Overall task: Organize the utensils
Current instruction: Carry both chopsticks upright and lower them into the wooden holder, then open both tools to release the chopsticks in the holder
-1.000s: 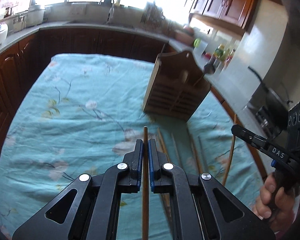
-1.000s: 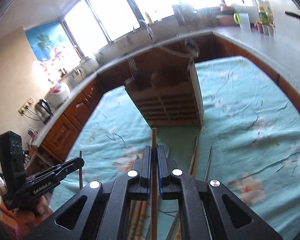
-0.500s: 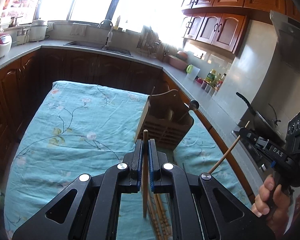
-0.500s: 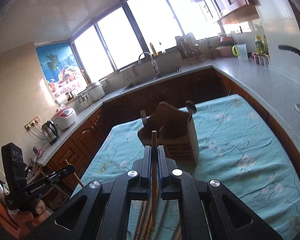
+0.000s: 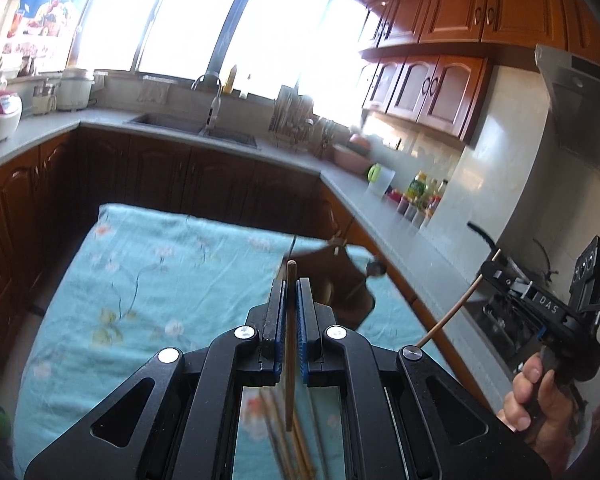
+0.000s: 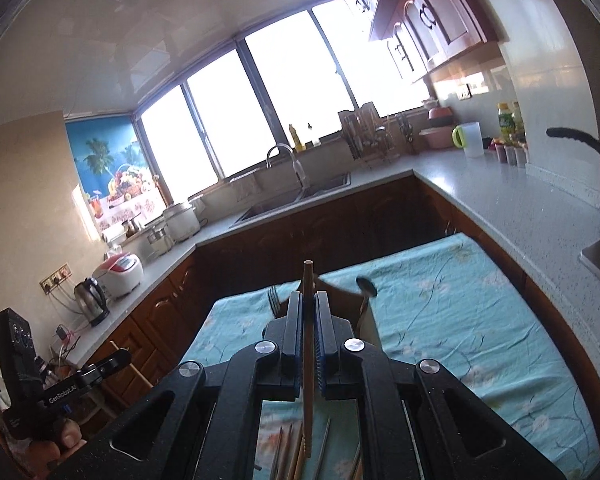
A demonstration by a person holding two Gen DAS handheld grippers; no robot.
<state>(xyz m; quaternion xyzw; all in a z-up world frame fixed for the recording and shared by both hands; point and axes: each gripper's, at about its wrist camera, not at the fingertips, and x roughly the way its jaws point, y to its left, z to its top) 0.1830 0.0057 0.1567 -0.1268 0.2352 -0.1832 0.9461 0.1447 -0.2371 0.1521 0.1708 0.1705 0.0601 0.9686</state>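
My left gripper (image 5: 291, 286) is shut on a wooden chopstick (image 5: 290, 344) that stands upright between its blue pads. My right gripper (image 6: 309, 300) is shut on a second wooden chopstick (image 6: 308, 360), also upright. Both hang well above the table. Beyond the fingers stands a brown wooden utensil holder (image 5: 340, 284), blurred, with a fork (image 6: 274, 300) and a spoon (image 6: 366, 286) sticking out of it. Several more chopsticks (image 6: 296, 452) lie on the turquoise flowered cloth (image 5: 148, 280) below the grippers. In the left wrist view the right gripper (image 5: 488, 268) appears at the right edge with its chopstick.
Dark wooden cabinets and a grey counter (image 6: 520, 200) wrap around the table. A sink (image 6: 300, 200), a rice cooker (image 6: 120, 276), a kettle (image 6: 92, 300), bottles (image 5: 420, 196) and a stove (image 5: 504, 320) stand along it. A hand (image 5: 540, 404) grips the right tool's handle.
Both grippers have risen with their chopsticks and tilted up, so the holder and table sank lower in view and the windows and cabinets came in.
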